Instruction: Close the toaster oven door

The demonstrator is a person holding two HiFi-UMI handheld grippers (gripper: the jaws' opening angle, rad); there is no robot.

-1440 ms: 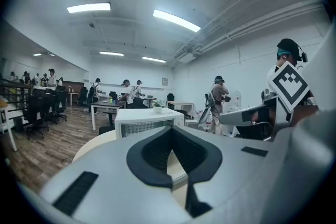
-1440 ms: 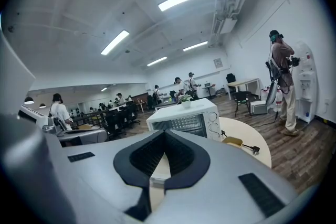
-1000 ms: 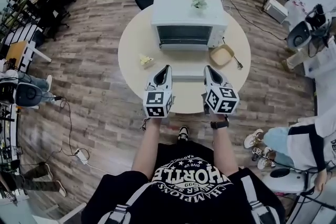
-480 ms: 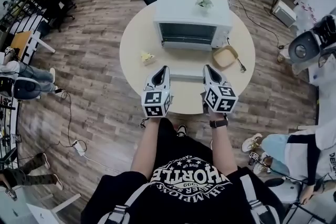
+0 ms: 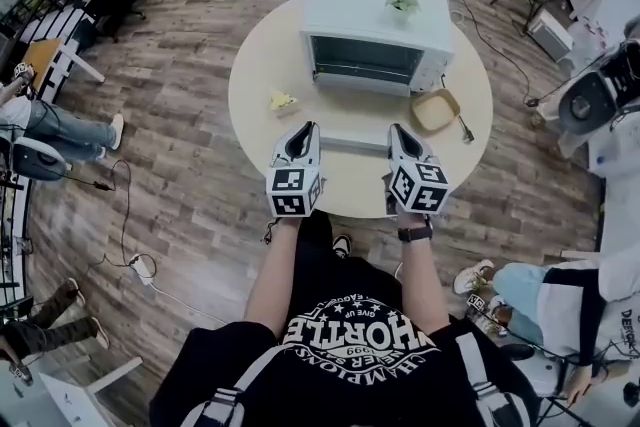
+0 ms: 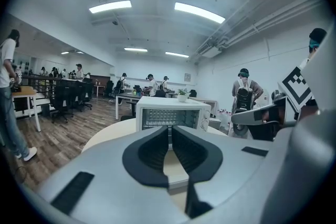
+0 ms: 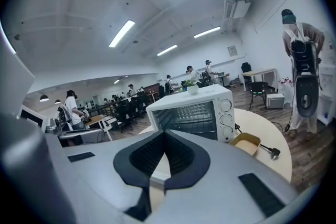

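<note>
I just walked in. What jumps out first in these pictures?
A white toaster oven sits on a round table, its door dropped open toward the person, a small potted plant on top. Before it the left hand-held gripper and right hand-held gripper hover side by side, both shut and empty.

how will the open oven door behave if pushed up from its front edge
The door looks stiff and hinged at the oven's base, so it should probably swing up, not bend. The broad oven seems unlikely to tip; the plant on top might wobble.
</note>
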